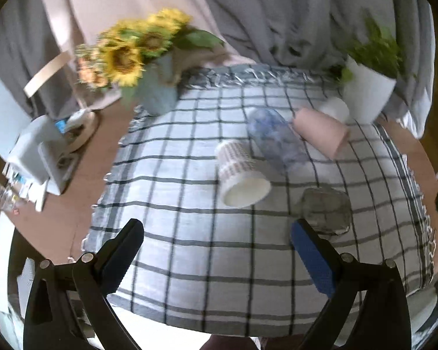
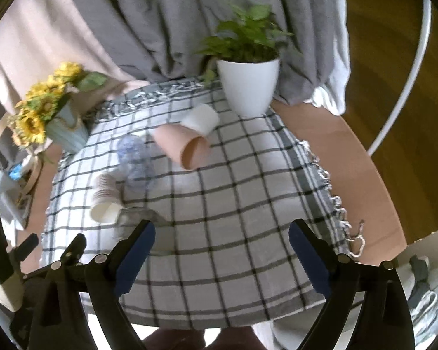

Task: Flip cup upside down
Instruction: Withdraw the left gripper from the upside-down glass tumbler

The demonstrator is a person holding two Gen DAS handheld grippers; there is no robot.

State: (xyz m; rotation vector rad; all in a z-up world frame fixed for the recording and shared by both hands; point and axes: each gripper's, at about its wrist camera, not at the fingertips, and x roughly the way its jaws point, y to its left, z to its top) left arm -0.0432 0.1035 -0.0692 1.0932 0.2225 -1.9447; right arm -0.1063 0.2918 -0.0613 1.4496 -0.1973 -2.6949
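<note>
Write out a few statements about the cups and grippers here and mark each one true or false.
1. The pink cup lies on its side. True.
2. The left gripper is shut on the patterned paper cup. False: it is open, holding nothing, and the cup lies apart from it on the checked cloth.
3. The clear plastic cup lies between the patterned paper cup and the pink cup. True.
4. The right gripper is holding the pink cup. False: it is open and empty.
5. The white plant pot has tipped over. False: it stands upright.
</note>
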